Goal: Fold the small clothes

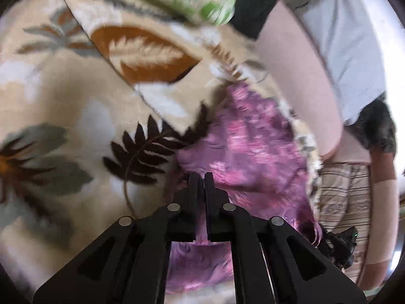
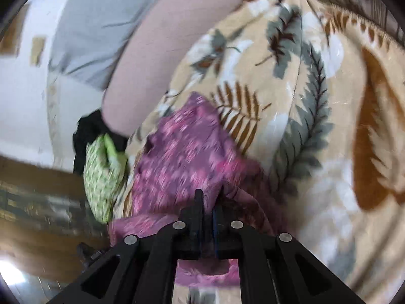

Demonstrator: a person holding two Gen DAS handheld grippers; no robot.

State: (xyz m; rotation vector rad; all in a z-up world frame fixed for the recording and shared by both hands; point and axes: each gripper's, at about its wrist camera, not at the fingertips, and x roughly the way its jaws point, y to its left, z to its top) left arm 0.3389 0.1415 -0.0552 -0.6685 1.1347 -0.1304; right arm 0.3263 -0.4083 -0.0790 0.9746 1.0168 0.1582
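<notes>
Mostly, both views are smeared by motion blur, so fine detail is hard to read. One beige fleece blanket printed with grey, brown and rust leaves (image 1: 76, 101) fills much of each view; its folds hide whatever lies under it, and its edges run out of the picture. Beyond it sits one pale pink cushion-like surface (image 1: 291, 63) with one light grey cloth (image 1: 349, 50) past it, both cut off by the fisheye rim.

On the blanket lies one small purple-and-pink patterned garment (image 1: 248, 147), rumpled, its shape impossible to make out; its near edge disappears beneath the gripper bodies in both views. One green-and-white checked cloth (image 2: 101, 177) sits at the blanket's edge, just beside the purple garment in the right wrist view, with one black fabric item (image 2: 88, 129) behind it, largely hidden. A beige striped fabric (image 1: 341, 197) shows at the right edge of the left wrist view, blurred and partly cut off.

Two grippers are in sight. The left gripper (image 1: 201, 177) has its black fingers pressed together with the purple fabric caught between them near its lower edge. The right gripper (image 2: 208, 193) is likewise clamped onto a raised fold of the same garment, which bunches up around its fingertips.
</notes>
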